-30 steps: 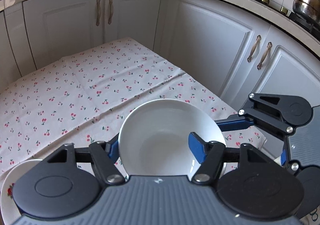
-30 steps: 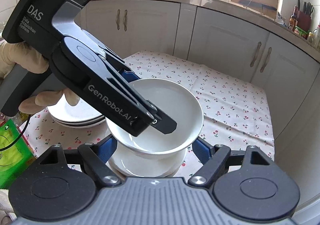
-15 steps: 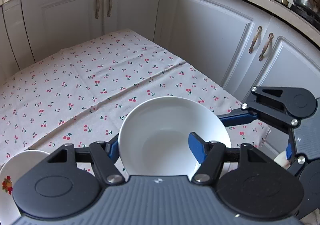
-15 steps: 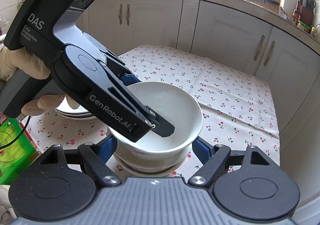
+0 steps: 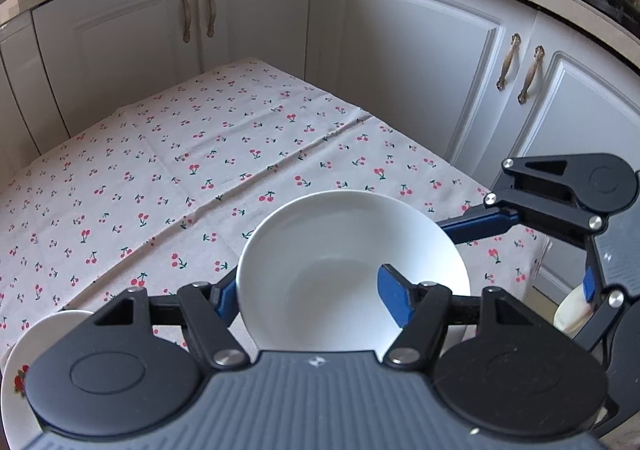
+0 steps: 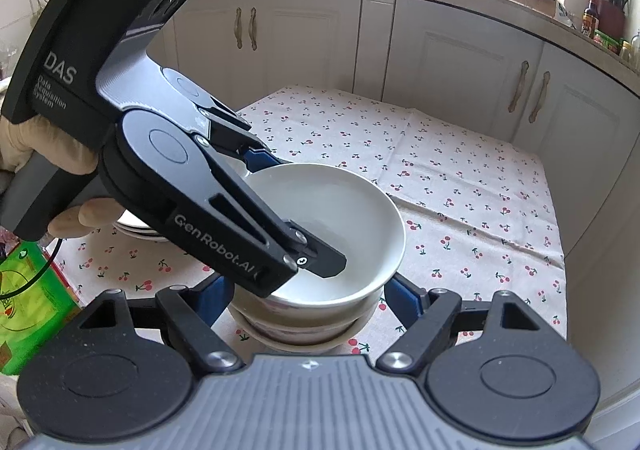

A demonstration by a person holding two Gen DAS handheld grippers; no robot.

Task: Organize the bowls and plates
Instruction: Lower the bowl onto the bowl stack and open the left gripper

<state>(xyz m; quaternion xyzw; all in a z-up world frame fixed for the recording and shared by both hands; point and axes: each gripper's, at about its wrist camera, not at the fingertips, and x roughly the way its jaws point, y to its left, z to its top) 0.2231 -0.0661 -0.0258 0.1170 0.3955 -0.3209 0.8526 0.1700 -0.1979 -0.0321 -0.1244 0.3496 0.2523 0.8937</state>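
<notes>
A plain white bowl (image 5: 340, 250) (image 6: 340, 218) sits nested on top of a small stack of bowls (image 6: 304, 326) at the near edge of the cherry-print table (image 6: 460, 170). My left gripper (image 5: 308, 282) (image 6: 292, 210) is shut on the bowl's wall, one finger inside and one outside. A gloved hand (image 6: 24, 146) carries it. My right gripper (image 6: 311, 290) stands open with a blue finger on each side of the stack below the top bowl's rim. In the left wrist view one of its fingers (image 5: 480, 222) reaches in behind the bowl.
A stack of white plates (image 6: 136, 228) lies left of the bowls, partly behind the left gripper. A plate with a red fruit print (image 5: 16, 370) shows at the lower left. A green box (image 6: 24, 290) stands at the left table edge. White cabinets (image 5: 420, 70) close in behind and to the right.
The left gripper has lowered the white bowl from a tilted position above the stack until it sits level in it. The right gripper has kept still.
</notes>
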